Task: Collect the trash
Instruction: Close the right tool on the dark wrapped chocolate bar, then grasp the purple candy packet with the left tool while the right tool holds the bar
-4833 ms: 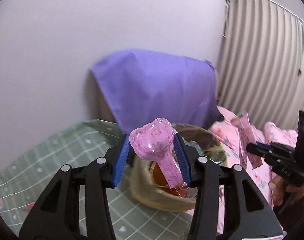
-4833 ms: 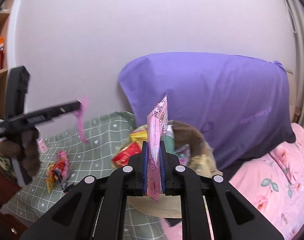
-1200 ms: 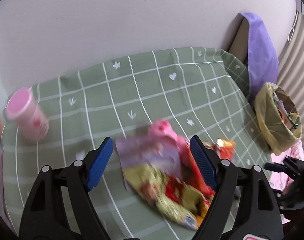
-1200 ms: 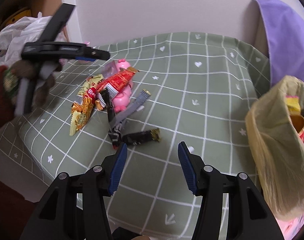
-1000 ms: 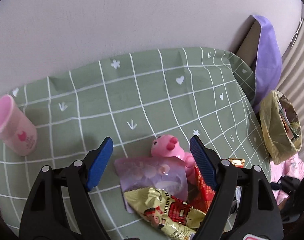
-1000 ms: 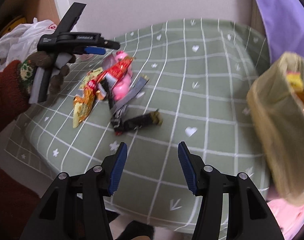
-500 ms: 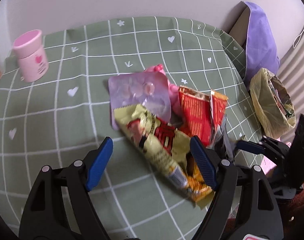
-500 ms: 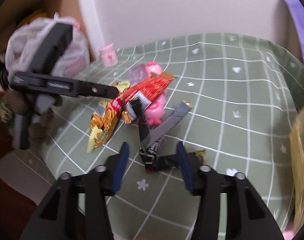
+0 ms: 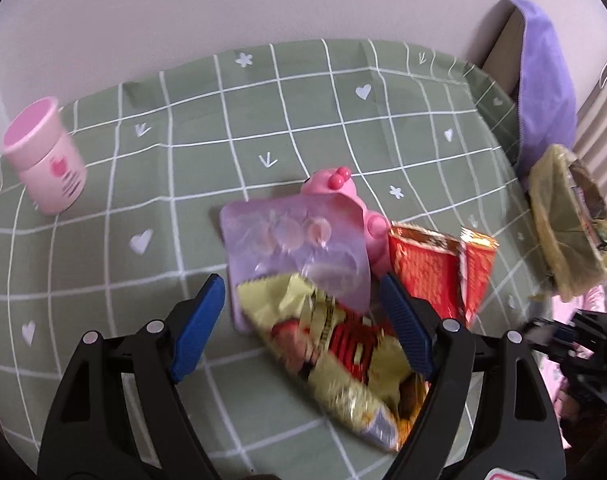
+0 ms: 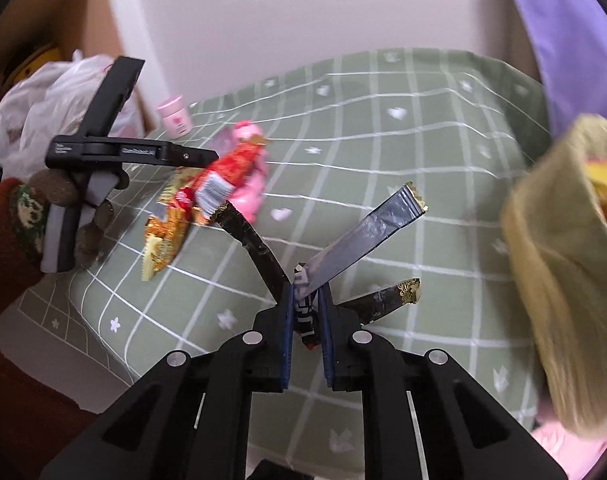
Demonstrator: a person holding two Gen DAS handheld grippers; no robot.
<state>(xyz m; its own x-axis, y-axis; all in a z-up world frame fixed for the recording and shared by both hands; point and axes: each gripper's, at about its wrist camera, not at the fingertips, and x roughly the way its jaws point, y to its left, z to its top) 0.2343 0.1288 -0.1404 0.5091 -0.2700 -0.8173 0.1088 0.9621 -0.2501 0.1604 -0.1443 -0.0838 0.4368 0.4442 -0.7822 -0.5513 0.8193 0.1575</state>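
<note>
My left gripper [image 9: 303,332] is open above a pile of trash on the green checked cloth [image 9: 263,112]: a gold-and-red snack bag [image 9: 343,352] lies between its jaws, with a purple blister pack [image 9: 295,244], a red wrapper [image 9: 435,272] and a pink toy [image 9: 335,184] just beyond. My right gripper [image 10: 305,312] is shut on a black and grey wrapper [image 10: 367,232], lifted off the cloth. Another dark wrapper [image 10: 391,298] lies beneath it. The yellow trash bag [image 10: 563,280] stands at the right, and it also shows in the left wrist view [image 9: 563,224].
A pink cup [image 9: 47,160] stands at the cloth's far left. A purple cushion [image 9: 543,80] leans at the back right. A white plastic bag [image 10: 47,96] and a cardboard box are left of the table. Pink bedding lies beside the trash bag.
My right gripper has closed on the black and grey wrapper and raised it. My left gripper has moved closer over the snack bag, still open.
</note>
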